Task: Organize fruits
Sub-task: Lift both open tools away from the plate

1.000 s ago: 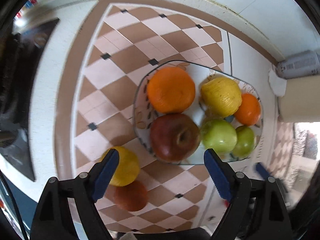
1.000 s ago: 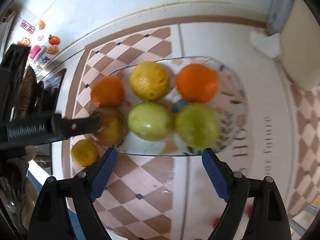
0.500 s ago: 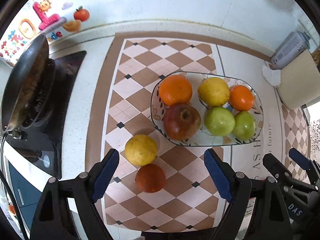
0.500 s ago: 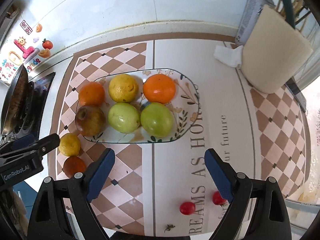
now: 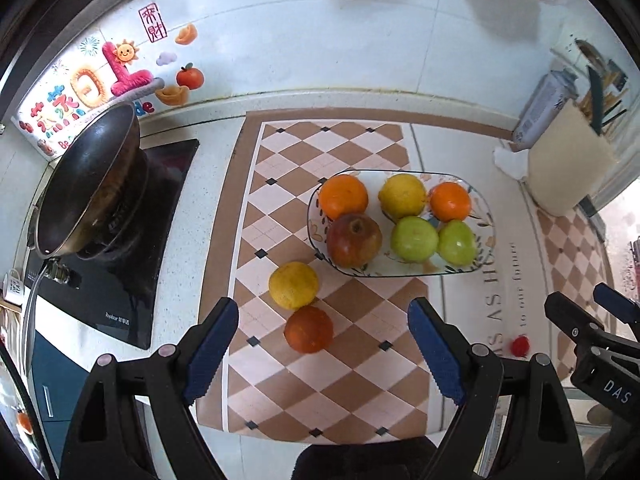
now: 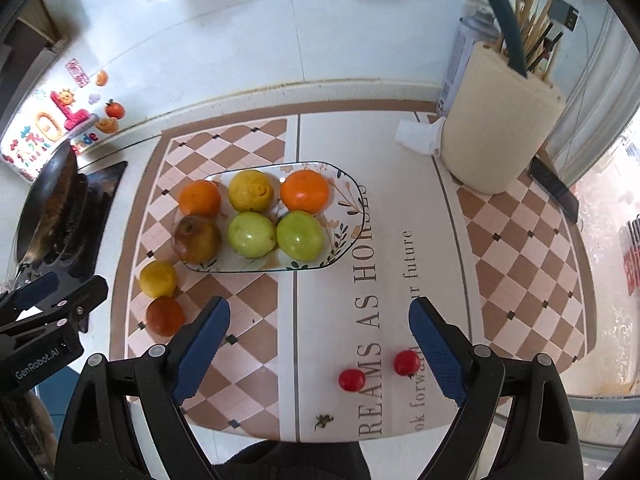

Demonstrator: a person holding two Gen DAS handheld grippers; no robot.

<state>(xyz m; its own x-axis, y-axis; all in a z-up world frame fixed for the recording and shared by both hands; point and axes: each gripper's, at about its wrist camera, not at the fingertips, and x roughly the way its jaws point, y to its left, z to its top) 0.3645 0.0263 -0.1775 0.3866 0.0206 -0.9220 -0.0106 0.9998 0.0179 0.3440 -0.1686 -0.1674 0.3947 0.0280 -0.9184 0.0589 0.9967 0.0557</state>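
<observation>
Left wrist view: the left hand-held gripper [image 5: 322, 346] is released, jaws spread wide and holding nothing. Just ahead of it, between the blue pads, lie a dark orange [image 5: 308, 329] and, touching it on the far side, a dimpled yellow citrus [image 5: 293, 285], both on the checkered mat of the surface [image 5: 340, 384]. Further ahead and to the right sits the glass plate [image 5: 486, 240], carrying six fruits packed in two rows. Round, waxy skins may roll: closing on the orange could nudge the citrus away toward the stove [image 5: 120, 280].

Right wrist view: the right hand-held gripper [image 6: 318, 346] also hangs open and empty. Two small glossy cherry tomatoes [image 6: 352, 380] rest near its right pad, well apart from the plate [image 6: 352, 216]. They look soft and slick, so a hard pinch might burst one, or it could squirt sideways. The plate seems crowded; adding fruit risks knocking the red apple [image 6: 198, 239] over the low rim
</observation>
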